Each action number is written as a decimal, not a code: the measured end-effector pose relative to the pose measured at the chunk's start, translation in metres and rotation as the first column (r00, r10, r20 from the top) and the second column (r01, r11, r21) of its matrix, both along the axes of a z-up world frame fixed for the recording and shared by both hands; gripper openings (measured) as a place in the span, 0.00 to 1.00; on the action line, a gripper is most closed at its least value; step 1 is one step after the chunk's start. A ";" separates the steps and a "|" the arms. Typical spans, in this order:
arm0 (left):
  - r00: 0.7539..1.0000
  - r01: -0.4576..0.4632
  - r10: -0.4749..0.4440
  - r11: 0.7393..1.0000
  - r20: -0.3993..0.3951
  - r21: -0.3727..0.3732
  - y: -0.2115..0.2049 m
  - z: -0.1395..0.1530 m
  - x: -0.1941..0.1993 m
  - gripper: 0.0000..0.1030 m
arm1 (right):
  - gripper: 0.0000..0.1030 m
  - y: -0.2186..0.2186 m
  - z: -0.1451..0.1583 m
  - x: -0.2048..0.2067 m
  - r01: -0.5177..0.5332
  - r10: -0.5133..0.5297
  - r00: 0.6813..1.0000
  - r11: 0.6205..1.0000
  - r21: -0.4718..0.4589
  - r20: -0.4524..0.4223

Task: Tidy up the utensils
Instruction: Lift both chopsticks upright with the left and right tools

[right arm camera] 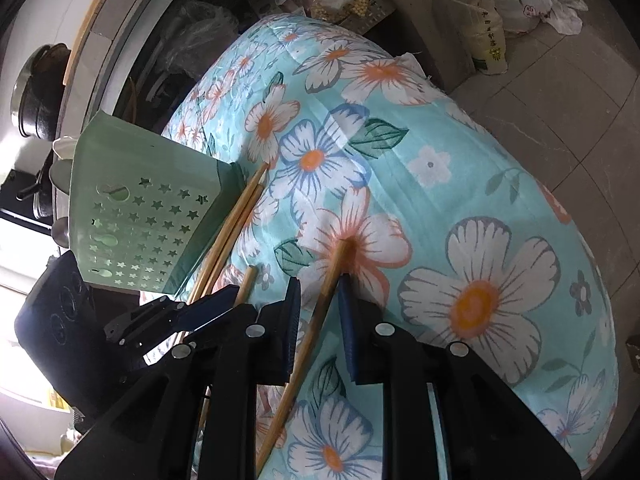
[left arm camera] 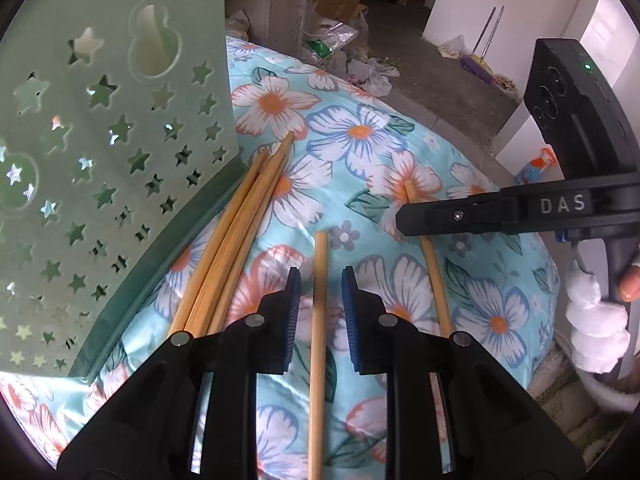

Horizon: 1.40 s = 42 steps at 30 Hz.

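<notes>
Several bamboo chopsticks lie on a floral tablecloth. My left gripper (left arm camera: 321, 284) is open, its blue pads either side of one chopstick (left arm camera: 319, 320) without touching it. A bundle of chopsticks (left arm camera: 240, 232) lies to its left against a green star-perforated holder (left arm camera: 100, 160) lying on its side. My right gripper (right arm camera: 319, 300) is open around another chopstick (right arm camera: 308, 344), which touches or nearly touches the right pad. That gripper also shows in the left wrist view (left arm camera: 404, 220), over the same chopstick (left arm camera: 436, 280). The holder (right arm camera: 140, 208) and bundle (right arm camera: 232, 220) show in the right wrist view.
The table (right arm camera: 500, 208) is round, covered in turquoise flowered cloth, and drops off to a tiled floor on the right. Bags and clutter (left arm camera: 332, 40) lie on the floor beyond. A counter with pots (right arm camera: 36, 92) stands at left.
</notes>
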<state>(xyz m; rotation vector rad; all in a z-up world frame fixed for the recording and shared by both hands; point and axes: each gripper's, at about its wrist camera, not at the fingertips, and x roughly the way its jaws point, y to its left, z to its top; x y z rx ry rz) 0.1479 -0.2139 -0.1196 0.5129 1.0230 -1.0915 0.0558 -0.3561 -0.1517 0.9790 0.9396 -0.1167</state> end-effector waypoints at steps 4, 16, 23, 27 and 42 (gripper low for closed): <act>1.000 -0.021 0.020 1.000 0.020 0.015 -0.006 -0.001 -0.001 0.19 | 0.19 -0.002 -0.002 -0.001 0.006 -0.006 1.000 1.000 0.016 0.014; 0.990 -0.106 0.101 0.993 0.102 0.047 -0.016 0.002 -0.012 0.08 | 0.12 -0.013 -0.009 -0.005 -0.021 0.017 0.998 0.997 0.081 0.053; 0.987 -0.130 0.128 0.991 0.094 0.020 -0.020 0.017 -0.016 0.05 | 0.10 -0.017 0.008 -0.006 -0.074 0.065 0.990 0.994 0.074 0.124; 0.984 -0.147 0.149 0.989 0.094 -0.026 -0.013 0.037 -0.017 0.05 | 0.09 -0.017 0.029 -0.007 -0.097 0.091 0.981 0.995 0.023 0.173; 0.918 -0.273 0.362 0.872 0.161 -0.406 0.084 0.173 -0.012 0.05 | 0.06 -0.009 0.130 -0.017 -0.119 0.197 0.920 0.964 -0.237 0.340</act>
